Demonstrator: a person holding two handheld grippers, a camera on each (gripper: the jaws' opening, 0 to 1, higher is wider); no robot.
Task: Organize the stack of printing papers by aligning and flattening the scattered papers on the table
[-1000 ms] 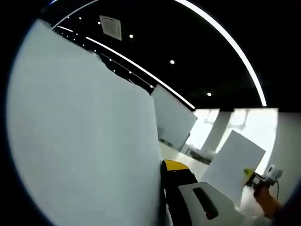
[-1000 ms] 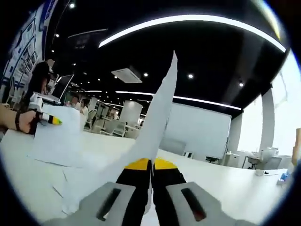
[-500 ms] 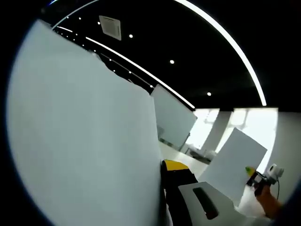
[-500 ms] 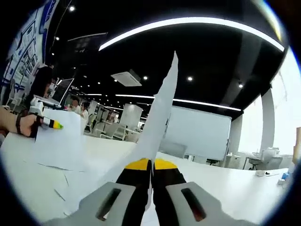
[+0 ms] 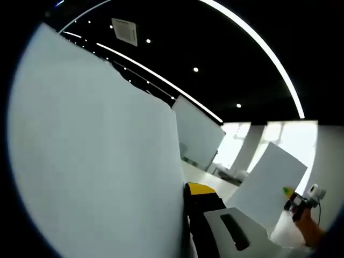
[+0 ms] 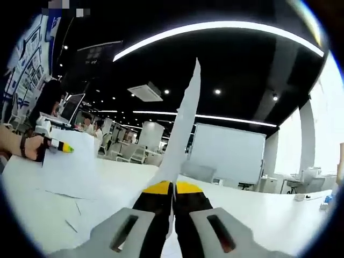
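Grippers pinch blank papers [image 6: 185, 123] (unprinted).

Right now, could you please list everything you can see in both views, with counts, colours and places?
sheets: two, white, each held upright off the table in a gripper; right one seen edge-on, left one broad across the left gripper view
table: one, white, under both grippers, a few loose sheets lying flat on it at the left
whiteboard: one, white, standing behind the table
ceiling lights: one long curved strip plus small spots, white, on a dark ceiling
people: a few, far left background, too small to count
right gripper: black with yellow tips, shut on its sheet
left gripper: yellow-green tip, held in a hand at the left sheet's top corner
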